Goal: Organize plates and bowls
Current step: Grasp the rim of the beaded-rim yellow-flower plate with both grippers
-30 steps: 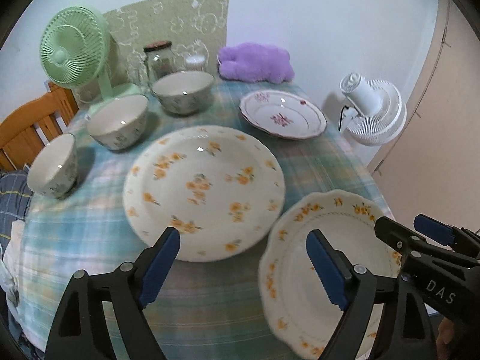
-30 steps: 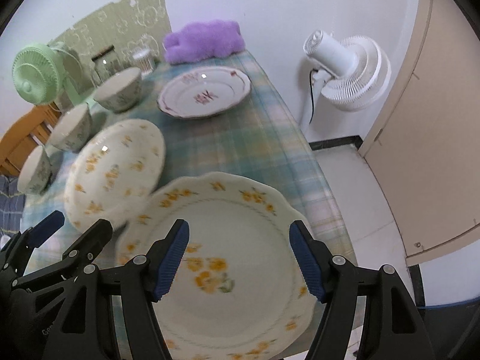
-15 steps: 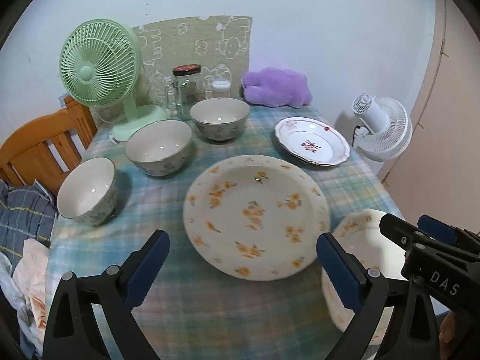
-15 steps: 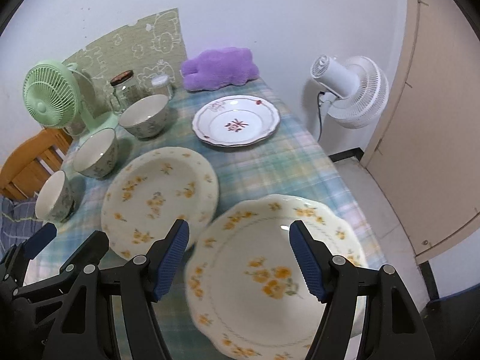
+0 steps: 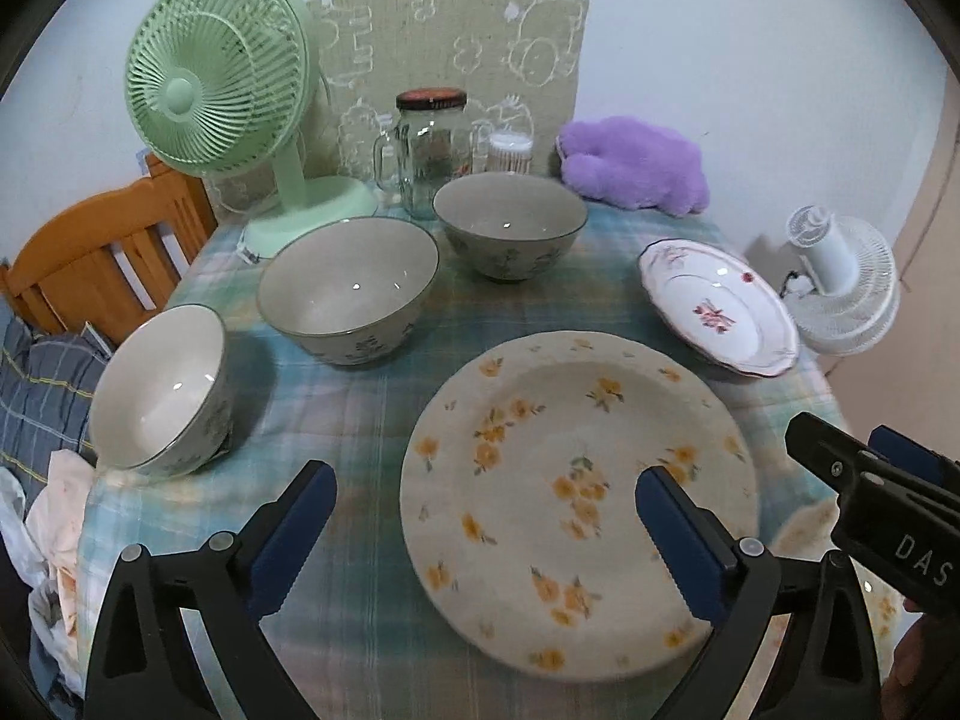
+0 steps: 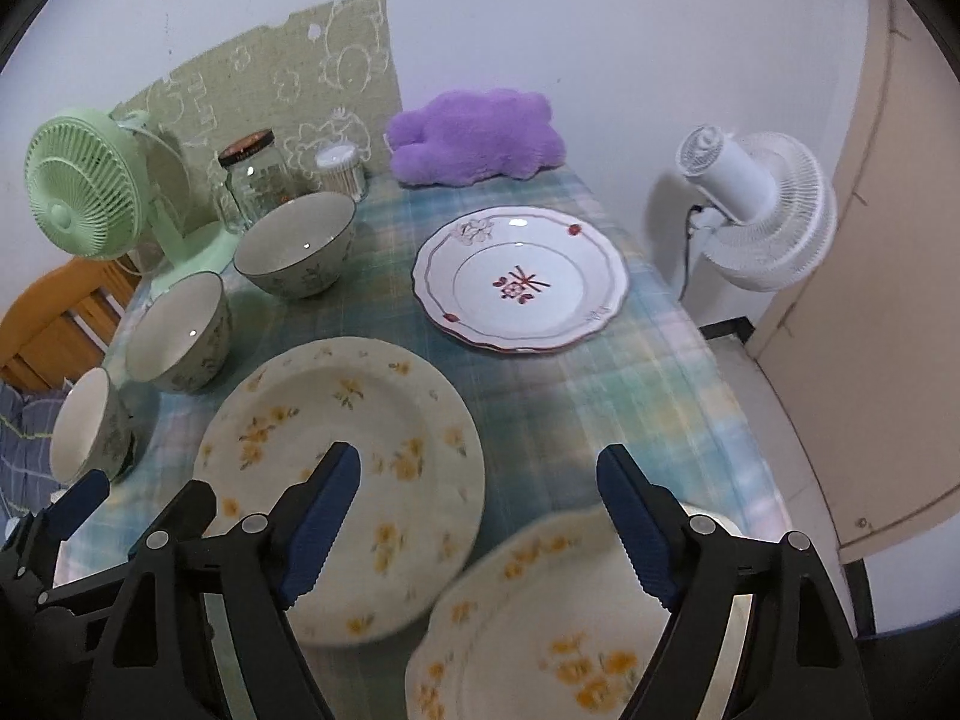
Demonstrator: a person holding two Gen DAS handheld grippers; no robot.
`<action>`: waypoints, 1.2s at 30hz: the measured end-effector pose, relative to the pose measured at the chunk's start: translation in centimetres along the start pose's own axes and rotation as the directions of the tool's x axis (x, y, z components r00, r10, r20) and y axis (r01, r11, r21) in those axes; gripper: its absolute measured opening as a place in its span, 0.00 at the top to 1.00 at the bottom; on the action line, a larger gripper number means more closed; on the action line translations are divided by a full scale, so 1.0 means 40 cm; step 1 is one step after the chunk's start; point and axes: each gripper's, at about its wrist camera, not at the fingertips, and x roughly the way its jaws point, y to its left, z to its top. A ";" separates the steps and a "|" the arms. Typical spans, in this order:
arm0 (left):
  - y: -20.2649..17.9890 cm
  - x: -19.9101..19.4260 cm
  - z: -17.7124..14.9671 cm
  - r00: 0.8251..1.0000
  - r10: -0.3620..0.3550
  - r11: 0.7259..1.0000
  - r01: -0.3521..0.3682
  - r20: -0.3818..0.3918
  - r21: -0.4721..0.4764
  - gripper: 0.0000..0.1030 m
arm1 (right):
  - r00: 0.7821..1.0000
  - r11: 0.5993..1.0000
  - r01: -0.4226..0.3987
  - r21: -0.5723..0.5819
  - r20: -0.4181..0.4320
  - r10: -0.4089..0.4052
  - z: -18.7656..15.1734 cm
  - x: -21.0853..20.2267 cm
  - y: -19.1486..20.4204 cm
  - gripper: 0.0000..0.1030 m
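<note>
On the plaid tablecloth (image 5: 360, 408), three cream bowls with dark rims and faint floral sides run in a diagonal row: the small bowl (image 5: 162, 390) at the left edge, the middle bowl (image 5: 348, 291) beside it, the far bowl (image 5: 510, 225) near the glass jar (image 5: 432, 144). To their right lies the large round plate (image 5: 576, 480), cream with scattered yellow flowers. Beyond it, toward the table's right edge, sits the white scalloped plate (image 6: 521, 279) with a red floral centre. A second yellow-flowered plate (image 6: 576, 630), wavy-edged and blurred, lies nearest at the right corner, just beside the round one.

The left gripper (image 5: 486, 525) hangs spread wide above the round plate's near rim, gripping nothing. The right gripper (image 6: 480, 516) is likewise spread wide and empty, over the gap between the two yellow plates.
</note>
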 end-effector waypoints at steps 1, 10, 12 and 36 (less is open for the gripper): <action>-0.001 0.018 0.003 1.000 0.003 1.000 -0.003 -0.005 -0.005 0.02 | 1.000 1.000 -0.002 -0.003 -0.005 0.002 0.006 0.017 0.001 0.19; 0.009 0.146 0.017 0.996 0.051 0.998 -0.054 -0.076 -0.039 0.07 | 0.999 0.998 -0.010 -0.055 -0.031 0.008 0.043 0.163 0.030 0.19; 0.012 0.166 0.014 0.994 0.055 0.998 -0.059 -0.089 -0.038 0.09 | 0.999 0.998 -0.017 -0.063 -0.048 0.014 0.045 0.193 0.038 0.19; 0.012 0.192 -0.011 0.989 -0.005 1.000 0.002 -0.149 -0.023 0.19 | 0.983 0.998 -0.055 -0.032 -0.174 0.049 0.020 0.283 0.074 0.29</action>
